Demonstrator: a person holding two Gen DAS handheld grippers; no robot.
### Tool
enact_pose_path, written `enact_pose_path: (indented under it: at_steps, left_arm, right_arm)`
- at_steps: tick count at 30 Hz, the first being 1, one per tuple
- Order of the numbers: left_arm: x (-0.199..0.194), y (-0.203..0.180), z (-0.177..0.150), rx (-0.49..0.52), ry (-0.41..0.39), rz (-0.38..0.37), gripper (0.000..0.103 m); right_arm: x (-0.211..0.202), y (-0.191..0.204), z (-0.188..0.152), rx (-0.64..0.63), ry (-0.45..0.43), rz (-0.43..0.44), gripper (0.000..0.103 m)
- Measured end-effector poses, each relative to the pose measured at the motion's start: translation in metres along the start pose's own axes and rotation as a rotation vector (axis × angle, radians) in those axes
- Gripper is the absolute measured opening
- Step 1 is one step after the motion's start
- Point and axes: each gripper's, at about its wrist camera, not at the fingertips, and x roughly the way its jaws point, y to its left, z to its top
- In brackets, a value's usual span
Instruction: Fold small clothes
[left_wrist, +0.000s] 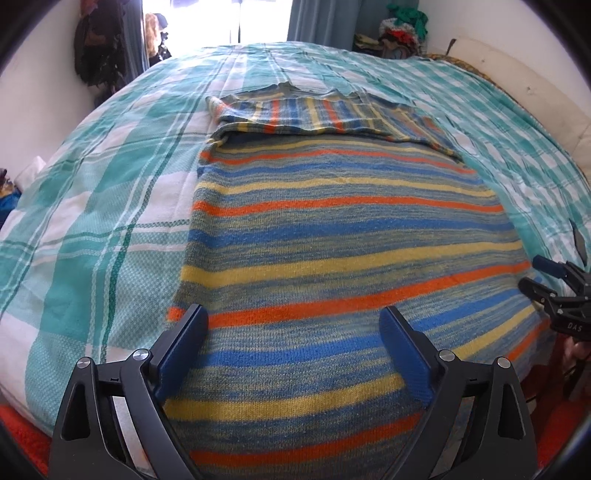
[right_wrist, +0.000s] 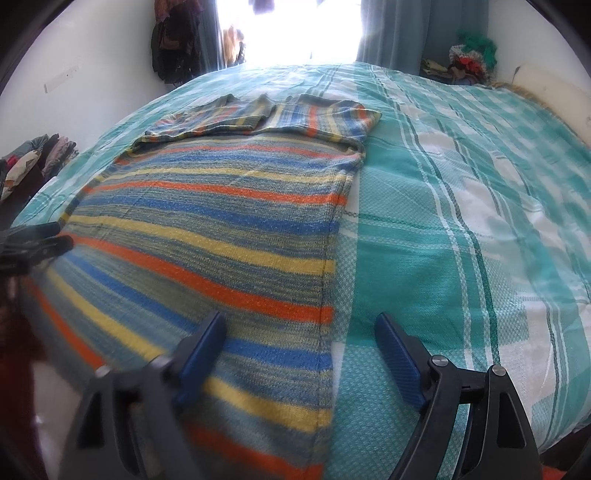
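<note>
A striped knit sweater (left_wrist: 332, 236) in blue, orange, yellow and grey lies flat on the bed, its sleeves folded across the far end (left_wrist: 317, 114). My left gripper (left_wrist: 293, 321) is open over the sweater's near left hem. My right gripper (right_wrist: 301, 328) is open and straddles the sweater's right side edge (right_wrist: 328, 295) near the hem. The sweater (right_wrist: 207, 229) fills the left half of the right wrist view. The right gripper shows at the right edge of the left wrist view (left_wrist: 554, 291), and the left gripper at the left edge of the right wrist view (right_wrist: 33, 240).
The bed carries a teal and white checked cover (left_wrist: 103, 206), also in the right wrist view (right_wrist: 461, 221). A bright window (right_wrist: 295, 33) with curtains is beyond the bed. Clothes piles sit at the far right corner (left_wrist: 399, 33) and left floor (right_wrist: 33, 162).
</note>
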Motion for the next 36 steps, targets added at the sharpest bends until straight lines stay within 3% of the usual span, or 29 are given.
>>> enact_pose_path:
  at_steps: [7,17,22,25,30,36]
  left_arm:
    - [-0.039,0.02,-0.013,-0.074,-0.038,-0.002,0.094]
    - [-0.051,0.035,-0.018,-0.129,-0.055,0.0,0.094]
    - [-0.065,0.056,-0.02,-0.175,-0.085,0.011,0.094]
    - [-0.066,0.072,-0.026,-0.225,-0.053,0.004,0.094]
    - [-0.058,0.069,-0.042,-0.211,0.035,-0.032,0.092]
    - [-0.039,0.042,-0.049,-0.079,0.141,-0.023,0.075]
  right_arm:
    - [-0.011,-0.005,0.005,0.035,-0.064,-0.001,0.082]
    - [-0.019,-0.016,0.005,0.072,-0.094,-0.034,0.082]
    - [-0.034,-0.035,0.012,0.144,-0.129,-0.038,0.082]
    - [-0.054,-0.056,0.016,0.198,-0.141,-0.031,0.082]
    - [-0.067,-0.086,0.01,0.218,0.035,0.016,0.082]
    - [-0.054,-0.057,-0.023,0.153,0.356,0.242,0.08]
